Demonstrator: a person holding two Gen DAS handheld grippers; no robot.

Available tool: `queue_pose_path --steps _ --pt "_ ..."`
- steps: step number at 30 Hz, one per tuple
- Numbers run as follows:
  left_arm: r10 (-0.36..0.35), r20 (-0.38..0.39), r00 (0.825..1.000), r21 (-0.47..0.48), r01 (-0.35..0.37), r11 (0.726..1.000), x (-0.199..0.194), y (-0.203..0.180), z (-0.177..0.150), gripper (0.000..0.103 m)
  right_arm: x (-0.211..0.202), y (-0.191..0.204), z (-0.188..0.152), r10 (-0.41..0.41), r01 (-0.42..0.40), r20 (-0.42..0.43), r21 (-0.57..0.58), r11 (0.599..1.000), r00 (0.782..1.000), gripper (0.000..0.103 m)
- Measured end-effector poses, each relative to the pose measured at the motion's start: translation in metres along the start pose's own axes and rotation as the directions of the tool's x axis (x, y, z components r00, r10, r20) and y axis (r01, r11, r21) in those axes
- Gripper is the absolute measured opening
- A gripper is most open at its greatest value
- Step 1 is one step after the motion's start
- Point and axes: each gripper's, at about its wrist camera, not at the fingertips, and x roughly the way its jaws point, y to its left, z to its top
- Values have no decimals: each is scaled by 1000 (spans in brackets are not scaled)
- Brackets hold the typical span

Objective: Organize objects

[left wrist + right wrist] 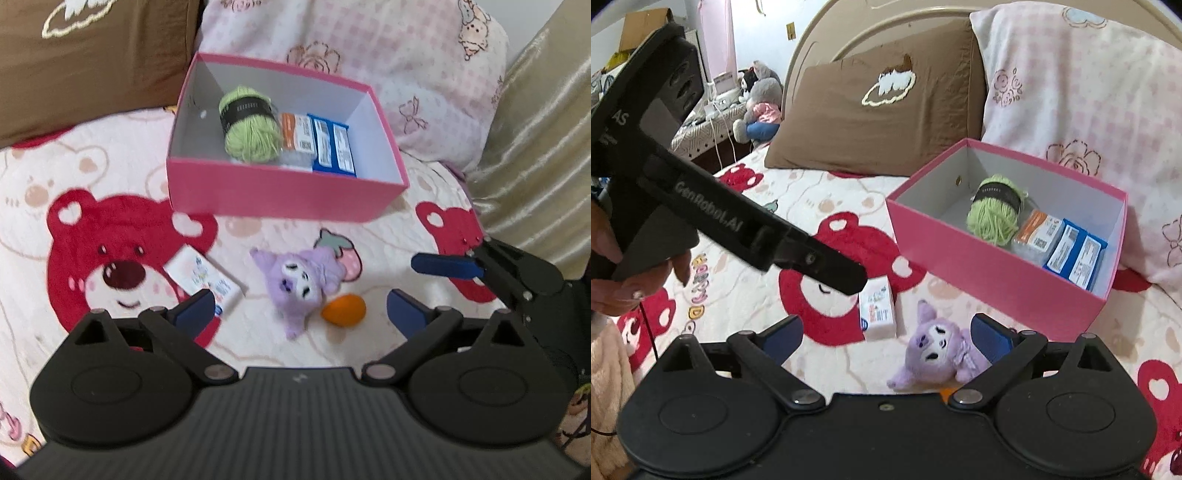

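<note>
Purple plush toy (303,284) lay on the bear-print bedspread (110,177), in front of the pink box (280,195) and apart from it. Orange object (343,310) sat just beside the toy; small white carton (207,280) lay near it on the other side. Box held a green yarn ball (249,123), an orange-labelled packet (297,134) and blue boxes (334,147). Left gripper (299,314) had its jaws spread wide, nothing between the pads, toy and orange object in the gap beyond. Right gripper (886,336) likewise spread wide and empty, toy lying between its fingers' line. Brown pillow (871,114) behind the box.
</note>
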Motion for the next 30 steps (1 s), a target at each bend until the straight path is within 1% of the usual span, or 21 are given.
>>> queue_pose_path --steps 5,7,10,17,19,22,25,28,30 --pt "-19 -9 1000 -3 19 1000 6 4 -15 101 4 2 -10 -9 9 -25 -2 1000 1000 99" --pt "-15 -11 1000 10 16 1000 7 3 -18 101 4 3 -9 -15 14 -46 -25 1000 999 99" --pt "-7 -17 1000 26 8 1000 6 1 -22 101 1 5 -10 -41 38 -56 -61 997 998 99" --pt "-16 -41 999 34 17 999 5 0 -29 98 0 7 -17 -52 49 -66 -58 997 996 99" --pt "-13 -38 999 27 14 1000 8 3 -33 98 3 7 -19 -52 49 -69 -44 998 996 99" --pt "-12 -18 1000 -12 12 1000 13 13 -38 97 12 5 -21 -53 53 -77 1 999 996 99" --pt "-2 -19 1000 -42 1 999 20 22 -43 97 23 -1 -26 -52 56 -100 40 998 994 99" --pt "-1 -8 1000 -69 0 998 30 27 -47 96 34 -6 -32 -78 86 -121 63 994 990 99" --pt "6 14 1000 -80 -5 997 34 29 -48 93 42 -14 -37 -83 100 -140 120 988 987 99"
